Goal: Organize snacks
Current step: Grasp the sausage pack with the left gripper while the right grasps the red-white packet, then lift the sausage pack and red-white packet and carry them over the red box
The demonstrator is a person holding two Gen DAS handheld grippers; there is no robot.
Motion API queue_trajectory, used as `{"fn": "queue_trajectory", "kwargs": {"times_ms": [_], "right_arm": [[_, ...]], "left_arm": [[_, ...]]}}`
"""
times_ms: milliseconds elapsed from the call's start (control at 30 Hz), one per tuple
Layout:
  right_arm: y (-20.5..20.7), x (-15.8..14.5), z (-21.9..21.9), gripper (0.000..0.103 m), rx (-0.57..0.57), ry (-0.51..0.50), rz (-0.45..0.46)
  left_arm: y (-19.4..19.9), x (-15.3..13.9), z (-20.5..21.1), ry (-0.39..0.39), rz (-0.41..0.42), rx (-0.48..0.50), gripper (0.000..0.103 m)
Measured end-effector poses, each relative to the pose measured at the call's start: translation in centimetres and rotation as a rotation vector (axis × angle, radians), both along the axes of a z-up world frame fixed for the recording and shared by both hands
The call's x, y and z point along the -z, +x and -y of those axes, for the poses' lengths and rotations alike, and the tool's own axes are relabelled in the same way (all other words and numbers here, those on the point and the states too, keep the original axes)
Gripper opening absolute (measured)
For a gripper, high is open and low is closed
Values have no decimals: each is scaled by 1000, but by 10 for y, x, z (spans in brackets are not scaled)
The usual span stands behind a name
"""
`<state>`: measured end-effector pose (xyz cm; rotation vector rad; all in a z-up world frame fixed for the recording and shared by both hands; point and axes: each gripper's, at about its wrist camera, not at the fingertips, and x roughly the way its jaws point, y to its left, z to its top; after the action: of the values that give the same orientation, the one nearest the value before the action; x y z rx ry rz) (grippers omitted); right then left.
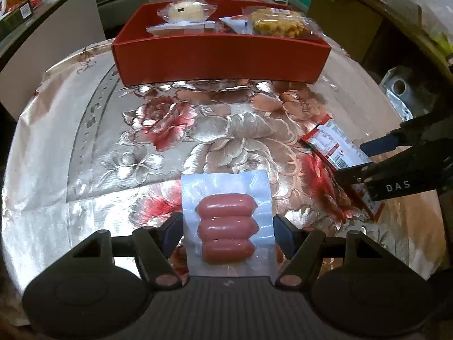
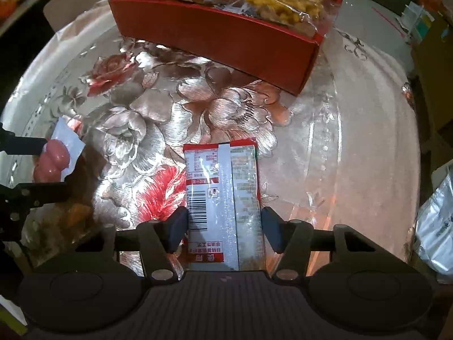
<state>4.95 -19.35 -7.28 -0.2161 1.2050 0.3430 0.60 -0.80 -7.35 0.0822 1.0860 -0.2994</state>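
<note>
each claw clamps a snack by its edges off the worktop, ready for the red box (image 1: 220,56) at 12 o'clock: left claw (image 1: 228,233) grasping the sausages (image 1: 226,226), right claw (image 2: 223,228) grasping the sachet (image 2: 223,187).

Cloth (image 1: 93,141) bare; red box (image 1: 220,56) beyond

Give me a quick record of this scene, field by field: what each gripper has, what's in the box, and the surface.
left gripper: closed on sausage pack
right gripper: closed on red-and-white packet
red box: at far side of the table, holds bun and yellow snack bag
surface: floral tablecloth
still outside box: sausage pack, packet
</note>
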Motion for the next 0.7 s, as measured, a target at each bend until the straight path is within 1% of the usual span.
{"fn": "queue_trajectory", "kwargs": {"times_ms": [167, 233, 300, 333, 400, 433, 467, 500, 567, 633, 700], "right_arm": [[4, 1, 4, 70, 24, 32, -16], [5, 3, 2, 77, 17, 29, -11], [5, 9, -4, 95, -10, 44, -20], [2, 12, -9, 97, -31, 30, -17], [-3, 17, -21, 98, -68, -35, 14], [0, 16, -21, 97, -60, -31, 5], [2, 14, -18, 86, -45, -28, 9], [4, 10, -15, 63, -31, -21, 19], [7, 2, -7, 62, 0, -9, 32], [6, 3, -8, 62, -14, -42, 43], [3, 2, -10, 61, -25, -29, 41]], "left_arm": [[0, -3, -1, -17, 0, -3, 62], [0, -2, -1, -19, -4, -2, 62], [1, -1, 0, -21, -11, -1, 62], [1, -1, 0, -21, -12, 0, 62], [1, -1, 1, -20, -14, 2, 62], [2, -1, 2, -22, -15, 2, 62], [2, -2, 2, -25, -15, 3, 62], [2, -2, 2, -26, -13, 5, 62], [2, -3, 3, -30, -10, 8, 62], [3, -3, 4, -34, -9, 8, 62], [3, -5, 4, -44, -7, 8, 62]]}}
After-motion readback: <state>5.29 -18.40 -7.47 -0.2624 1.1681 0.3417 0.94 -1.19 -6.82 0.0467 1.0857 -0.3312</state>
